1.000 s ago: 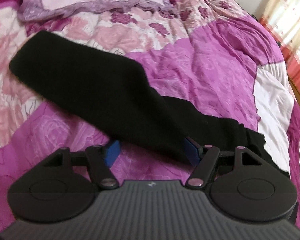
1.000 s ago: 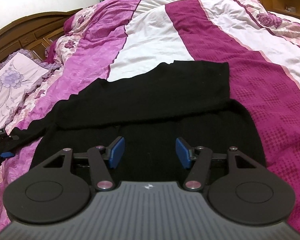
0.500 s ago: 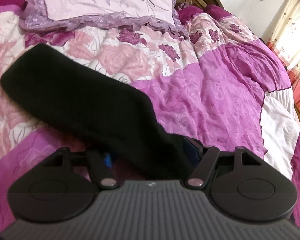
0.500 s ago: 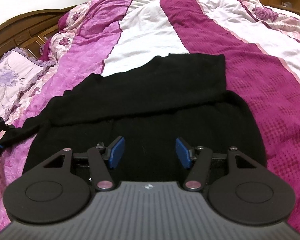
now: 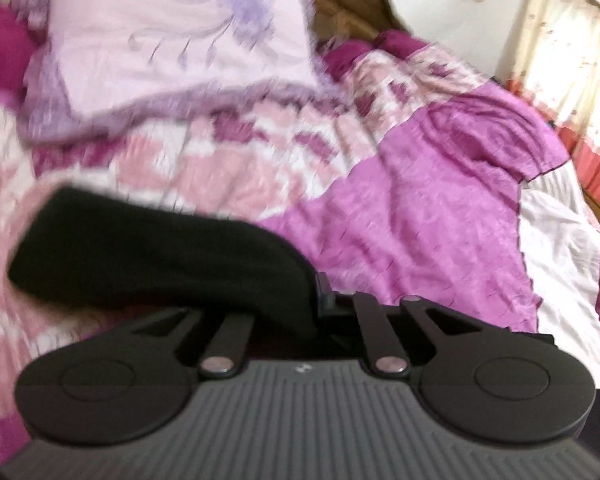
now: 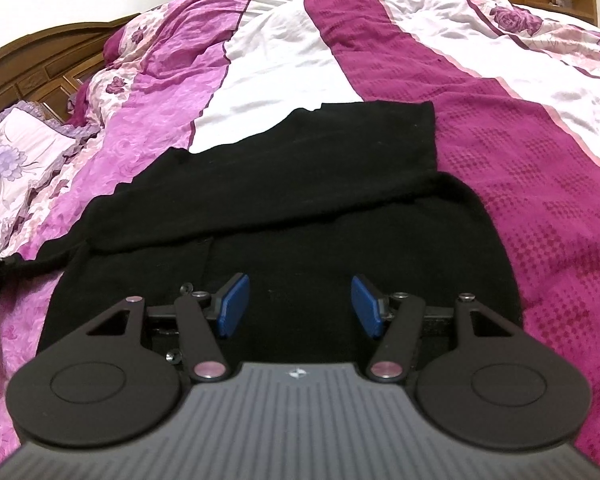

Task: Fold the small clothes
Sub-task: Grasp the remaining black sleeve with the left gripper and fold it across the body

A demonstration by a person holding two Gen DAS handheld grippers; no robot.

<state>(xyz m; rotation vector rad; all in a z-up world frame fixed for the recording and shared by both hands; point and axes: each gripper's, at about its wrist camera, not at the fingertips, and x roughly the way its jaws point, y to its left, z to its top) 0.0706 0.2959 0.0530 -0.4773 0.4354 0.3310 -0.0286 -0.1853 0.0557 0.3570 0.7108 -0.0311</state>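
Now the left gripper (image 5: 300,304) is clamped tight on the black sleeve (image 5: 160,256), its jaws having just closed on the cloth, and the sleeve end sticks out to the left above the floral quilt (image 5: 420,220), with a lilac pillow (image 5: 180,40) beyond; the view is blurred. The right gripper (image 6: 296,304) hovers with blue pads (image 6: 232,308) spread wide and nothing between them, over the black garment (image 6: 300,200) lying flat on the magenta-and-white bedspread (image 6: 540,160), wooden headboard (image 6: 40,64) behind.
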